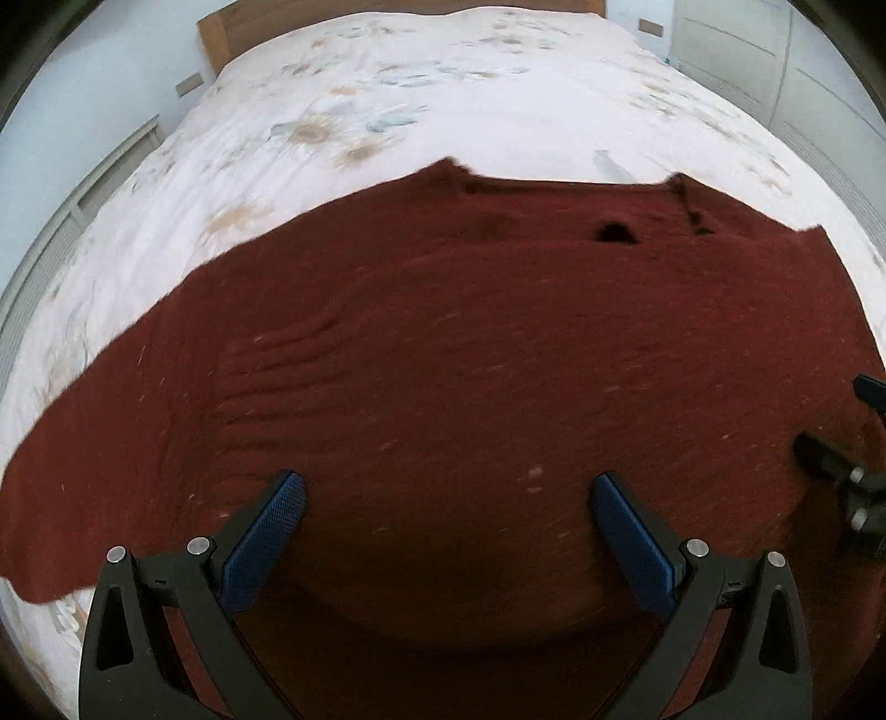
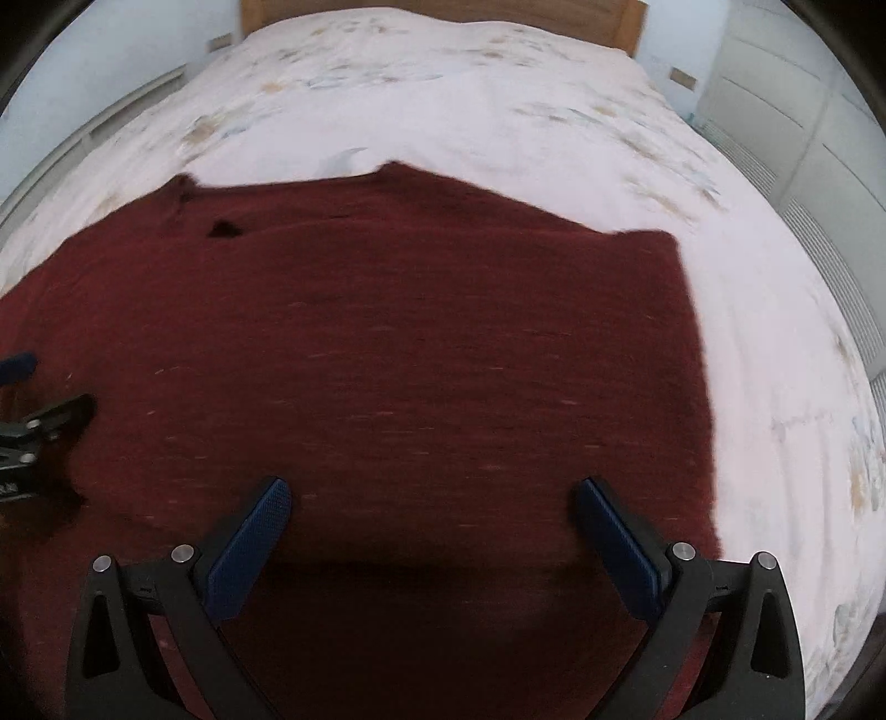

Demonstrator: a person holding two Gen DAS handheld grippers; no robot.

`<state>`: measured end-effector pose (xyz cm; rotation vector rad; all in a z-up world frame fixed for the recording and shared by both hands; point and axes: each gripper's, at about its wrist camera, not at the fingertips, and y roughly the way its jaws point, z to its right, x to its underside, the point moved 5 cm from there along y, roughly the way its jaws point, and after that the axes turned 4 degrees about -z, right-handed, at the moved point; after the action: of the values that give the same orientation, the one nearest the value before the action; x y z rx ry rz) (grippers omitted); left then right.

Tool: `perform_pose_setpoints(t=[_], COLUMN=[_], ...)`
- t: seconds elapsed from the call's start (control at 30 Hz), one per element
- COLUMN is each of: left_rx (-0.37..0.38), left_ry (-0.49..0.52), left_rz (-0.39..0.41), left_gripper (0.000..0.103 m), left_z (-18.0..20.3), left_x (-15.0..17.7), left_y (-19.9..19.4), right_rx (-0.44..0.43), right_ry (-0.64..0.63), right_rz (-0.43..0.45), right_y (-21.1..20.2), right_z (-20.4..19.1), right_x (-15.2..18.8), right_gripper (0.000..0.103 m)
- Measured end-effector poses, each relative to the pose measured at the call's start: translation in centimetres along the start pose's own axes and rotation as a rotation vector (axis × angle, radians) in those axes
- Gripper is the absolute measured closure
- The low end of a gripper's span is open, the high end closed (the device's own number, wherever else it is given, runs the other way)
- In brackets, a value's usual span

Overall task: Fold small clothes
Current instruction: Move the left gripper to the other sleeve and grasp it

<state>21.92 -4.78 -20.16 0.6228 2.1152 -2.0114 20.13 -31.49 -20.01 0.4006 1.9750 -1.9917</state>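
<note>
- We note the left gripper (image 1: 448, 487) hanging over the near part of the garment, its blue pads (image 1: 266, 540) spread wide, nothing between them.
- We find the dark red knitted sweater (image 1: 443, 354) laid flat on the bed's pale floral bedspread (image 1: 387, 111), neckline toward the wooden headboard (image 1: 216, 33), one sleeve reaching left.
- We note the right gripper (image 2: 434, 493) over the sweater's right side, jaws likewise released and empty; the garment's straight edge lies just right of it.
</note>
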Motion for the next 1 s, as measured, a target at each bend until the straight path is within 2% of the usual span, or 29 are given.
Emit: perform_pose_setpoints(t=[0.1, 0.2, 0.4, 0.5, 0.7, 0.87, 1.0], left_rx=[-0.005, 0.016, 0.012, 0.025, 0.027, 0.068, 0.068], left_ry=[0.006, 0.001, -0.025, -0.021, -0.025, -0.055, -0.082], left_rz=[0.006, 0.008, -0.005, 0.029, 0.05, 0.011, 0.072], left_gripper=[0.001, 0.0, 0.001, 0.001, 0.001, 0.001, 0.001], left_z=[-1.4, -2.1, -2.1, -2.3, -2.3, -3.2, -5.3], left_x=[0.5, 0.8, 0.4, 0.4, 0.7, 1.0, 1.0], left_y=[0.1, 0.3, 0.8, 0.9, 0.4, -2.1, -5.8], right_rx=[0.048, 0.015, 0.026, 0.034, 0.044, 0.031, 0.012], right_ry=[0.035, 0.051, 0.037, 0.038, 0.029, 0.015, 0.026], right_rz=[0.004, 0.009, 0.048, 0.064, 0.027, 0.028, 0.023], right_y=[0.0, 0.1, 0.7, 0.5, -0.9, -4.3, -6.2], right_z=[2.7, 3.7, 3.3, 3.1, 2.8, 2.9, 3.0], right_x=[0.2, 0.6, 1.4, 1.9, 1.7, 2.5, 3.4], right_gripper=[0.0, 0.0, 0.0, 0.0, 0.0, 0.0, 0.0])
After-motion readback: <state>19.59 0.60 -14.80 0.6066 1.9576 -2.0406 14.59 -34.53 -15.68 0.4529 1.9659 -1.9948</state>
